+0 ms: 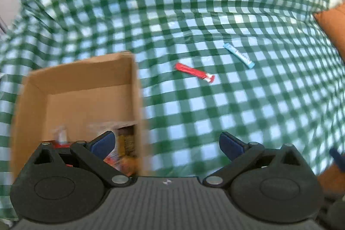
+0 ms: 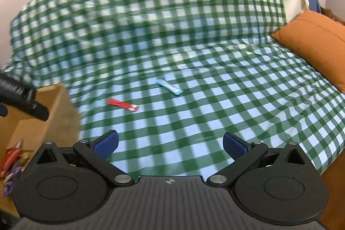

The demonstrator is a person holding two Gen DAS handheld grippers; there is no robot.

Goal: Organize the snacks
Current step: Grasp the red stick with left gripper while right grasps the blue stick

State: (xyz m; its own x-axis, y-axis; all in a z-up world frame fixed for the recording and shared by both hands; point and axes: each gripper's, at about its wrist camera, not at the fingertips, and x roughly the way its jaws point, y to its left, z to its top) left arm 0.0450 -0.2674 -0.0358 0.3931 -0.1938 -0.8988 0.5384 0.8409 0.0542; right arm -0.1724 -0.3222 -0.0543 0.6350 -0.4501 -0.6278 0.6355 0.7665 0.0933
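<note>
Only the right view shows both spread grippers [image 2: 170,144], perhaps above the box [image 2: 54,113].

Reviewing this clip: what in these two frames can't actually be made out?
- Snacks in the cardboard box: left wrist view, motion blur and the left gripper cover them; count unreadable.
- Same box in the right wrist view: cut by the left edge.
- Lettering on the blue packet and red packet: too small and blurred.
- Orange cushion: cut by the right edge.
</note>
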